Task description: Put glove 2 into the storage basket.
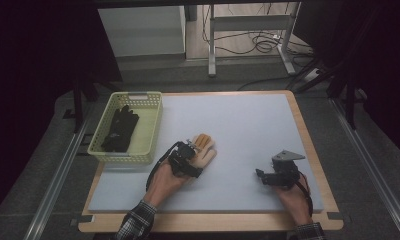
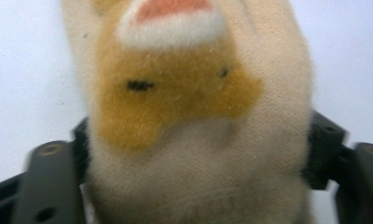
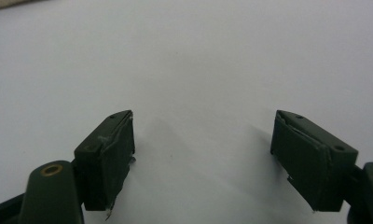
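A fuzzy cream and tan glove lies flat on the pale blue mat, left of the middle. My left gripper is over its cuff end. In the left gripper view the glove sits between the two widely spread jaws and touches both, so the left gripper is open around it. My right gripper rests low on the mat near the front right. It stands open with nothing but bare mat between its fingers.
A pale yellow plastic basket stands at the mat's left edge with a black glove lying in it. The mat lies on a wooden board. Beyond the table are metal frame legs and cables on the floor.
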Demonstrator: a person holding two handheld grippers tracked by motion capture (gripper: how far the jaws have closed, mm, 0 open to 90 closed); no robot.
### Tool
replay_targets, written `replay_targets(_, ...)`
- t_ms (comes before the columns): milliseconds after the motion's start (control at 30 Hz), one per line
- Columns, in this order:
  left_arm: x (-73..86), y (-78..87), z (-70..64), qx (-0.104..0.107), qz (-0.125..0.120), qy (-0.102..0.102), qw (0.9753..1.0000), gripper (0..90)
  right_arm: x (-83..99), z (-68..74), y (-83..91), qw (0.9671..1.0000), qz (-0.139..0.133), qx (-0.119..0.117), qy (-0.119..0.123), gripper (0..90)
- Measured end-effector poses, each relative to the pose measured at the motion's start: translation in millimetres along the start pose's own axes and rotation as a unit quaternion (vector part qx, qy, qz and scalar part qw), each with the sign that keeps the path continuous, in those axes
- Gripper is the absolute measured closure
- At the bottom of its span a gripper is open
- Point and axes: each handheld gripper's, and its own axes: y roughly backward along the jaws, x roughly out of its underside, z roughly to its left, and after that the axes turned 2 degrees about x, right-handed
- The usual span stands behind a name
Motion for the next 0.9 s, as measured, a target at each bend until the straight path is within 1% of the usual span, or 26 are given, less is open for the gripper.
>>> replay_targets(67, -1.9, 2.0, -0.2, 0.003, 0.004, -0.002, 1.0000, 36.6, 0.0, 0.1, 0.0, 1.0000, 0.000, 0.000, 0.000, 21.2)
replay_targets(133, -2.9, 3.1, -0.2, 0.008, 0.004, -0.006, 0.9999, 49.2, 0.0, 0.1, 0.0, 1.0000, 0.000, 0.000, 0.000, 21.2)
replay_targets(200, -3.2, 3.7, 0.4, 0.012, 0.003, -0.007, 0.9999, 55.9, 0.1, 0.2, 0.0, 1.0000, 0.000, 0.000, 0.001, 21.2)
replay_targets(267, -2.4, 4.1, 0.6, 0.013, 0.000, -0.007, 0.9999, 60.0, 0.1, 0.2, 0.0, 1.0000, 0.000, 0.000, 0.001, 21.2)
replay_targets(300, -2.0, 4.8, 0.9, 0.017, -0.003, -0.010, 0.9998, 62.0, 0.1, 0.2, 0.0, 1.0000, 0.000, 0.000, 0.001, 21.2)
replay_targets(400, -2.0, 8.1, 4.3, 0.030, -0.009, -0.003, 0.9995, 64.6, 0.1, 0.2, 0.0, 1.0000, 0.000, 0.001, 0.002, 21.2)
replay_targets(467, -3.1, 12.4, 6.9, 0.025, -0.015, -0.001, 0.9996, 64.9, 0.1, 0.2, 0.0, 1.0000, 0.000, 0.001, 0.001, 21.2)
replay_targets(633, -7.1, 28.6, 16.5, 0.028, -0.030, 0.012, 0.9991, 64.8, 0.2, 0.2, 0.0, 1.0000, 0.000, 0.001, 0.002, 21.2)
replay_targets(900, -14.0, 50.0, 26.1, 0.020, -0.035, 0.019, 0.9990, 64.5, 0.2, 0.3, 0.1, 1.0000, -0.001, 0.001, 0.002, 21.2)
